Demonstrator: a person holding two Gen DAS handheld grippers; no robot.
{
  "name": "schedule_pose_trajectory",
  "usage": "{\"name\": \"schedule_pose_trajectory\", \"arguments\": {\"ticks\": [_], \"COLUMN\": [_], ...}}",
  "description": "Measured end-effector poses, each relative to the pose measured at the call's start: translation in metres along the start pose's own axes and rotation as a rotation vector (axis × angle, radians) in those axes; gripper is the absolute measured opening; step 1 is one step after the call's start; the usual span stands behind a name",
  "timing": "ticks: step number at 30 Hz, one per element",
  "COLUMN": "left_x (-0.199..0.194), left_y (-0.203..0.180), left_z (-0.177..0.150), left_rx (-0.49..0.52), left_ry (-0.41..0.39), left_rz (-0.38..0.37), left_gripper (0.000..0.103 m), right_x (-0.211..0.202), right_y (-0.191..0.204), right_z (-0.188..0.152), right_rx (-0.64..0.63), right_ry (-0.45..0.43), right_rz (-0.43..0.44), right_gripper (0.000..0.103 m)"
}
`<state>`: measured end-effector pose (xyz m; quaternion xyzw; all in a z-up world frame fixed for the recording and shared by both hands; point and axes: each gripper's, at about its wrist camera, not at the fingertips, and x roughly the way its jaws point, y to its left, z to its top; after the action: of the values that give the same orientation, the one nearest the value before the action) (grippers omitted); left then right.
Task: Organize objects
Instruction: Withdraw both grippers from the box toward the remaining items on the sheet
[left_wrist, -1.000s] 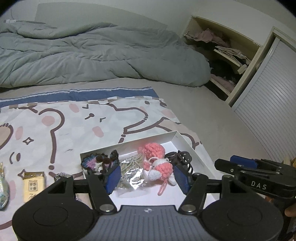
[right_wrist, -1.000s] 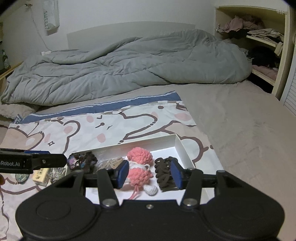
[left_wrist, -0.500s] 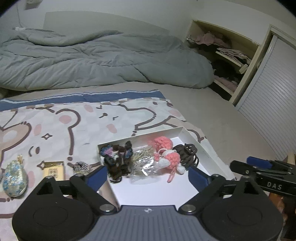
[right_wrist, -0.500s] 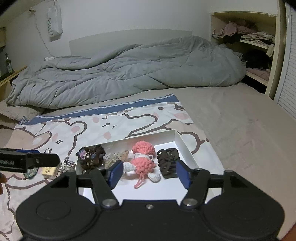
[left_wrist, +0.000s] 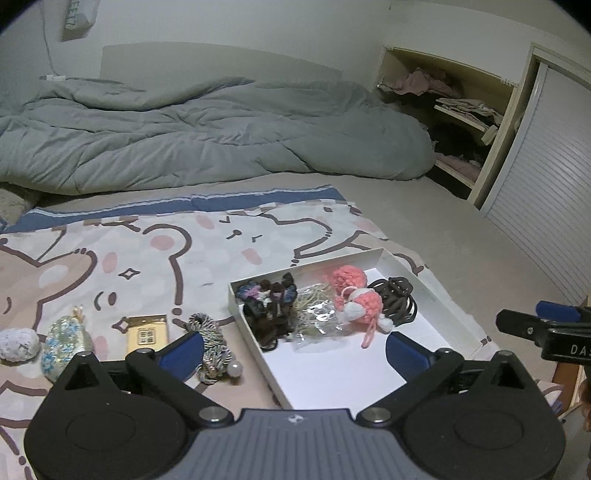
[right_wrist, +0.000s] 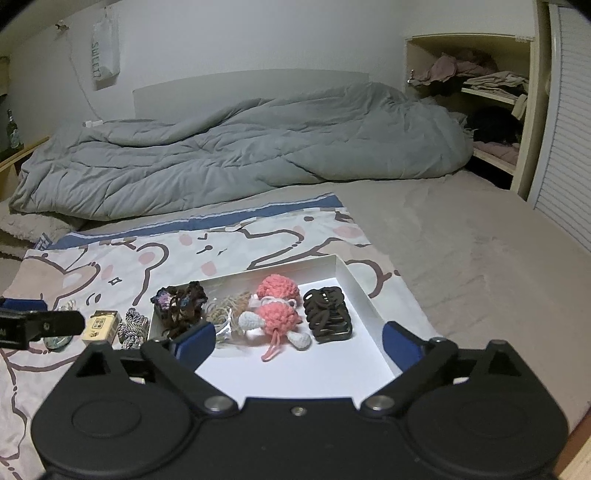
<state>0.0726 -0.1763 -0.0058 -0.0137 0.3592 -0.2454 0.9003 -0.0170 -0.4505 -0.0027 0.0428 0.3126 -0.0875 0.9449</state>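
A white box (left_wrist: 436, 291) lies on the cartoon-print blanket. In it are dark hair ties (left_wrist: 271, 306), a clear packet (left_wrist: 317, 317), a pink crochet toy (left_wrist: 354, 295) and a black hair claw (left_wrist: 397, 301). My left gripper (left_wrist: 295, 350) hovers at the box's near left corner, its jaws opening wide and holding nothing. In the right wrist view the box (right_wrist: 360, 291), toy (right_wrist: 279, 314) and claw (right_wrist: 328, 312) lie ahead of my right gripper (right_wrist: 298, 341). Its jaws are also opening, with nothing gripped.
Left of the box on the blanket lie a twisted rope (left_wrist: 210, 339), a small yellow box (left_wrist: 147, 330), a patterned pouch (left_wrist: 64, 341) and a white ball (left_wrist: 18, 343). A grey duvet (left_wrist: 221, 136) fills the back. Shelves (left_wrist: 461, 110) stand at the right.
Both grippers drew back from the box and spread their jaws wide. The pink toy and the packet that lay between the pads now rest free in the box.
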Motion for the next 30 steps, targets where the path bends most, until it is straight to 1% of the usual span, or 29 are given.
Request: {"name": "schedule_pose_trajectory", "arguments": {"ticks": [3,15,23,30], "left_x": [-0.005,-0.015,-0.021,-0.030], "left_y": [0.006,0.032,0.049,0.071], "left_z": [-0.002,-0.008,-0.009,-0.007], "left_rx": [-0.009,-0.032,-0.034,-0.043], "left_ry": [-0.006,-0.020,-0.031,-0.045], "left_rz": [0.004,0.041,0.074,0.113], "left_gripper": [0.103,0.103,0.103,0.103], "right_x": [-0.003,-0.006,-0.001,0.010], "right_y": [0.001,0.010,0.019,0.037], "right_z": [-0.003,-0.007,-0.007,-0.003], "right_rx": [0.001,-0.007,-0.011,-0.024], "right_ry": [-0.004,-0.005,0.002,0.009], "right_rz": [-0.009,-0.027,-0.018,0.009], "right_gripper": [0.103,0.103,0.103,0.103]}}
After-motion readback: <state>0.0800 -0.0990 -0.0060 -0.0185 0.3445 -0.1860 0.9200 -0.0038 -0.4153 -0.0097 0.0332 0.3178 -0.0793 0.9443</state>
